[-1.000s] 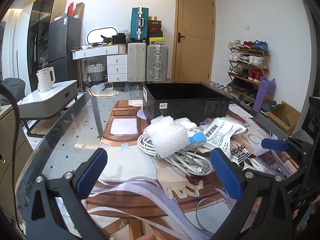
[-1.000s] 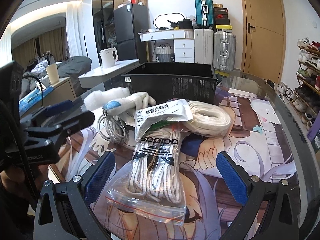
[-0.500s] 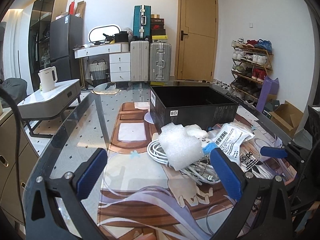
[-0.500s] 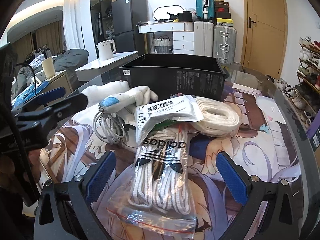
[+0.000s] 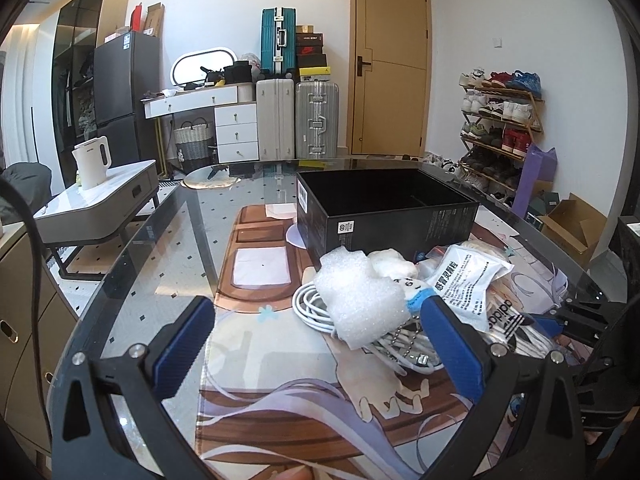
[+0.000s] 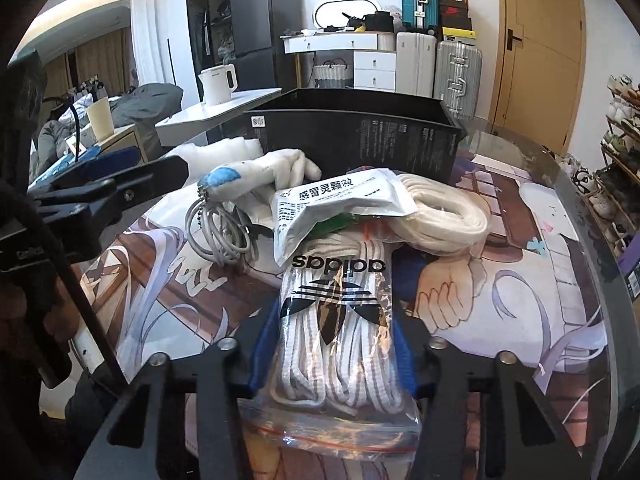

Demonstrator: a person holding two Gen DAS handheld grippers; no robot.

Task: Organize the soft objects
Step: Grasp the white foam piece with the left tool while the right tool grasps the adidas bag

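The white paper sachet printed with Chinese characters point(image 6: 340, 204) is lying over the top of the clear zip bag of white laces point(image 6: 340, 344), hiding its upper end, and the blue pads of the right gripper point(image 6: 334, 350) are mostly disappearing behind that bag's sides. From the left wrist view, the crumpled white bubble-wrap sheet point(image 5: 358, 300) is covering much of the coiled white cable point(image 5: 320, 312). The open black cardboard box point(image 6: 356, 140) is keeping its floor out of sight in both views.
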